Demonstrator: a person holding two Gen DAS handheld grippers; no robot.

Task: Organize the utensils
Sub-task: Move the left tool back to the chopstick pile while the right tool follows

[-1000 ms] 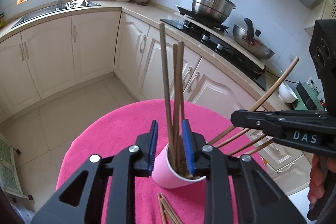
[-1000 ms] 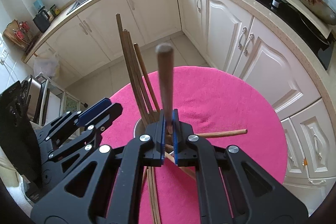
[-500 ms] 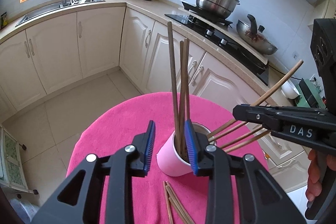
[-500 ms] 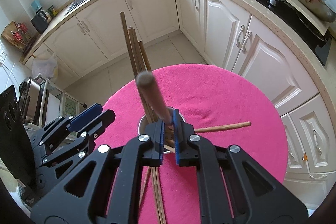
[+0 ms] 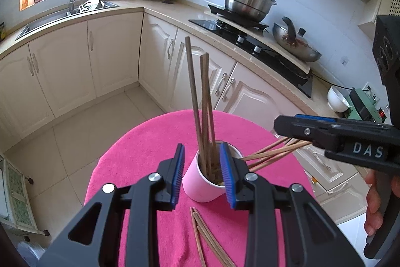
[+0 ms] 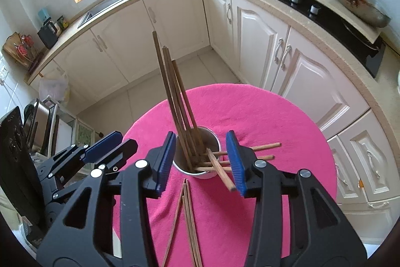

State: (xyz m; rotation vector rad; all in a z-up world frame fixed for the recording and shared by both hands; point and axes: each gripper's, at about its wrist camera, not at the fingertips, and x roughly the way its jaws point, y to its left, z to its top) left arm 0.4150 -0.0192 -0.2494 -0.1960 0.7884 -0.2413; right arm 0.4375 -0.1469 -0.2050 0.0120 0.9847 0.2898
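Released: right hand-held gripper (image 6: 201, 162) now agape; wooden chopsticks (image 6: 175, 101) in pink cup (image 5: 202, 189); left hand-held gripper (image 5: 203, 174) apparently unclenched.

Chopsticks (image 6: 175, 101) in cup (image 5: 200, 189); cup on table (image 6: 275, 116)

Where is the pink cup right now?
The pink cup stands on the pink cloth, centre of both views, between the open left gripper's fingers.

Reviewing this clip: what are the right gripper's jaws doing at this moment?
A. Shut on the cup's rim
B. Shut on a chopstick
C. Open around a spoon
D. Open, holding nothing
D: the right gripper has its jaws spread wide above the pink cup, and the chopsticks rest in the cup ungripped.
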